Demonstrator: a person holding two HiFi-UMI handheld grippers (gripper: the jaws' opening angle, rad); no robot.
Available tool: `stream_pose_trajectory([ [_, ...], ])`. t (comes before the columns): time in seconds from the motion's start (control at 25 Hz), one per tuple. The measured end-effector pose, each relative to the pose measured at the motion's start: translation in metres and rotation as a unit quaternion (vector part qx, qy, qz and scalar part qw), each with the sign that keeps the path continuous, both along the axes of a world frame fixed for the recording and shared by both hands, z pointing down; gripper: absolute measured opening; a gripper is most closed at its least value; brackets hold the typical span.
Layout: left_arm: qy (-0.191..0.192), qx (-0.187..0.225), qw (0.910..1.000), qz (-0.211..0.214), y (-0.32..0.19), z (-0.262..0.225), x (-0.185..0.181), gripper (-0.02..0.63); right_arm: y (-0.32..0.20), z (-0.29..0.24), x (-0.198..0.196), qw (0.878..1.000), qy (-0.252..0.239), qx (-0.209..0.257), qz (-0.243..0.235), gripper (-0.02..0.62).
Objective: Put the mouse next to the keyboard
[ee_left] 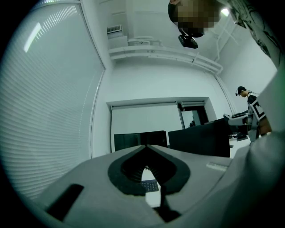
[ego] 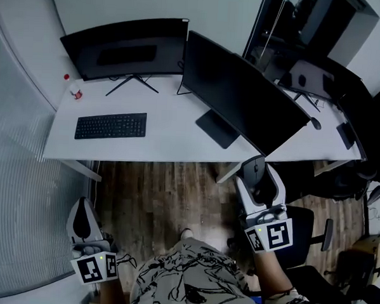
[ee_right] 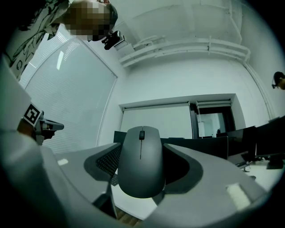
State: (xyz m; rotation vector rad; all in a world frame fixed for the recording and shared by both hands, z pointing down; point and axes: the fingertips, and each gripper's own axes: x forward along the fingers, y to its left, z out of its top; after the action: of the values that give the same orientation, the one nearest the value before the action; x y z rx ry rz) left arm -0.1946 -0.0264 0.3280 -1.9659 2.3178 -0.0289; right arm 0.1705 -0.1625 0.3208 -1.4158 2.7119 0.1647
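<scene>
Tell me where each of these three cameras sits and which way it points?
Head view: on the person's head, looking steeply down at the desk and keyboard; the left gripper, right gripper and patterned shirt show.
Left gripper view: rides the left gripper, looking along its shut, empty jaws toward the desk; the shirt shows at the top right.
Right gripper view: rides the right gripper, looking along jaws clamped on the mouse.
Shared: the keyboard appears in all three views; the mouse appears in the head and right gripper views.

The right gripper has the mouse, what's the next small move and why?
Probably carry the right gripper forward-left toward the bare desk right of the keyboard: the mouse is clamped in its jaws but appears short of the desk edge.
</scene>
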Motion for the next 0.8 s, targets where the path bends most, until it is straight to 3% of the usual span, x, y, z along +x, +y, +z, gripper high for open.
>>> stream_pose_trajectory([
  [0.32,-0.002,-0.001,0.9999,-0.014,-0.022,0.000,-0.006,-0.006,-0.034,0.000,-0.006,1.000,0.002,-0.003,-0.008,0.301],
  [0.8,-0.002,0.002,1.0000,0.007,-0.088,0.004,-0.081,-0.006,-0.094,0.002,-0.079,1.000,-0.001,-0.001,0.011,0.301],
])
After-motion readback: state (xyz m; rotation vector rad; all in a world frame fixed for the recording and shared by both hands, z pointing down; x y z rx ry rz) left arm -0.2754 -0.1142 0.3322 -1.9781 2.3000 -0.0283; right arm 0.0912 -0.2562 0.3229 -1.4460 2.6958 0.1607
